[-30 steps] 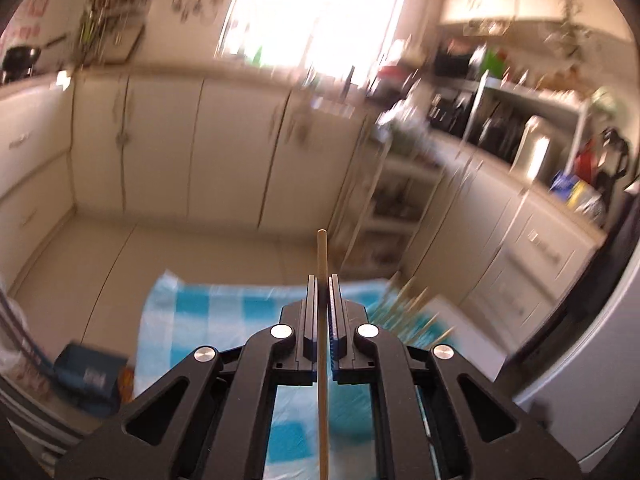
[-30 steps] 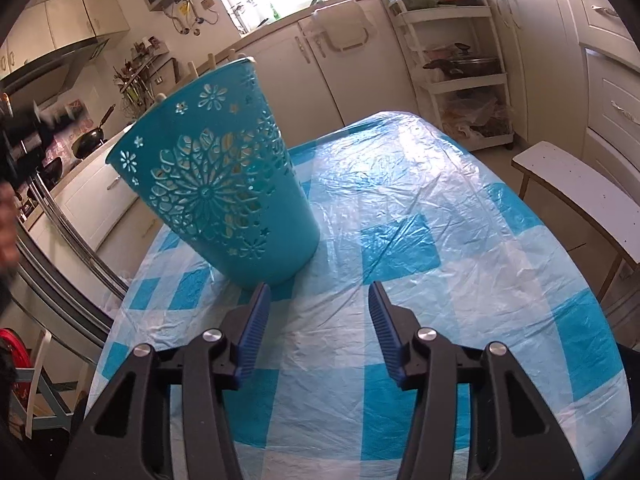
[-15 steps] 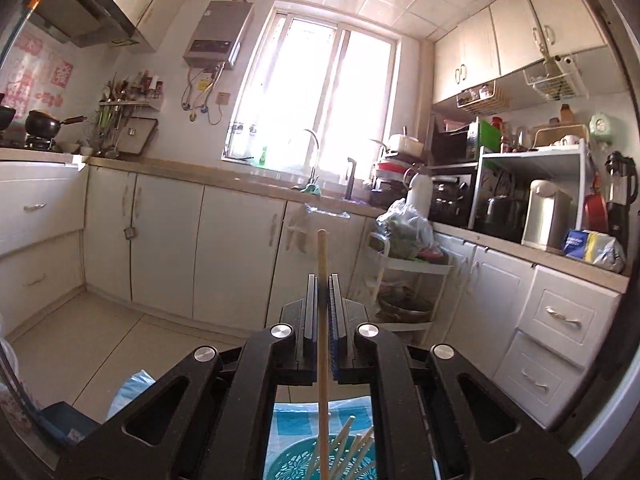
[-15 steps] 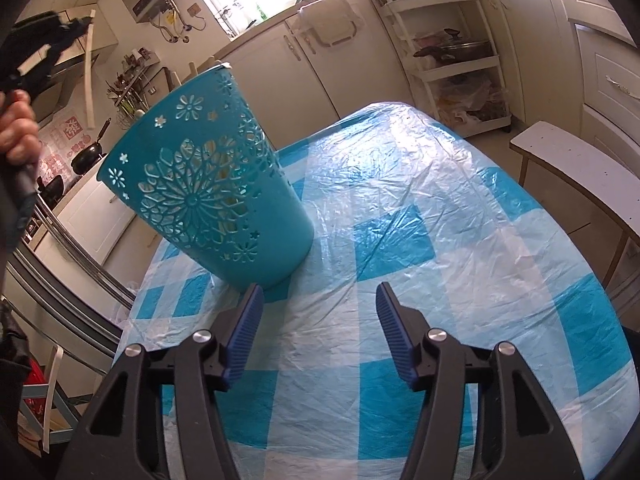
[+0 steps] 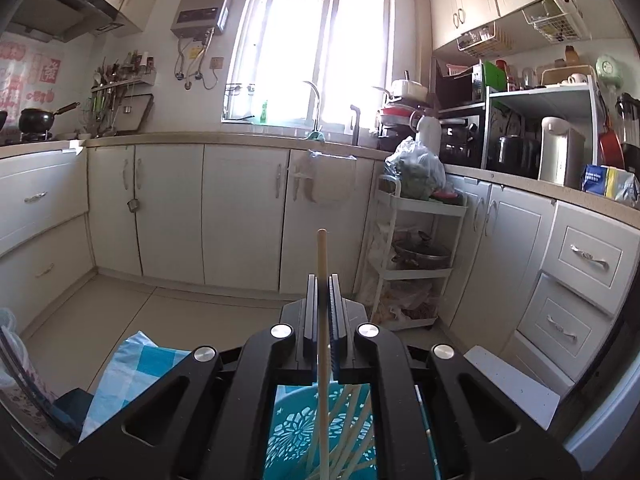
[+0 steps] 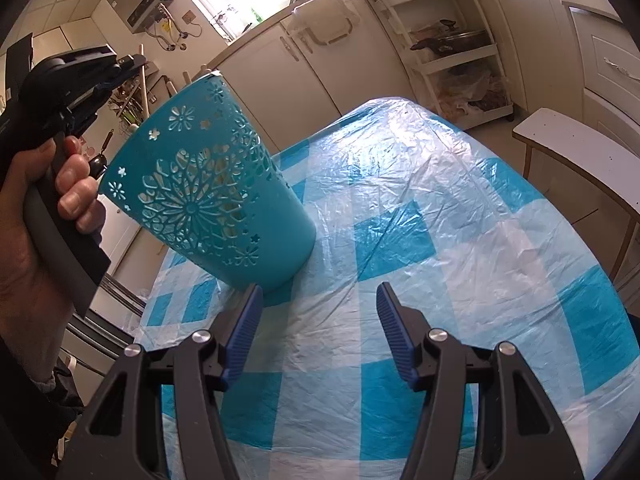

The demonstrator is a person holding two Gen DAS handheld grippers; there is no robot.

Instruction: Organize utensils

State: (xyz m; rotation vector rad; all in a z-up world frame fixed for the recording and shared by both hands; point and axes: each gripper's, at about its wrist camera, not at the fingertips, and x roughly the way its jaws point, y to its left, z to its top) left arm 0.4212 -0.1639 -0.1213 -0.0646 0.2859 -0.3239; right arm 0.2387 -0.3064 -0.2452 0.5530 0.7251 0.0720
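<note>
My left gripper point(image 5: 322, 280) is shut on a pale wooden chopstick point(image 5: 322, 256) that stands upright between its pads. Its lower end hangs into the mouth of the teal cut-out holder point(image 5: 292, 432), where several other chopsticks point(image 5: 352, 420) lean. In the right wrist view the holder point(image 6: 208, 200) stands on the blue-checked tablecloth point(image 6: 440, 220). A hand point(image 6: 72, 184) holds the left gripper point(image 6: 136, 62) above the holder's left rim, with the chopstick point(image 6: 143, 92) pointing down. My right gripper point(image 6: 318, 304) is open and empty over the cloth, its left finger close to the holder's base.
A white trolley point(image 5: 416, 248) with a pot and bags stands by the cabinets beyond the table. A white bench point(image 6: 580, 152) sits off the table's right edge. The cloth to the right of the holder lies bare.
The left gripper has come in over the holder with the chopstick, and now appears at the left of the right wrist view. The right jaws stand slightly wider than a second ago.
</note>
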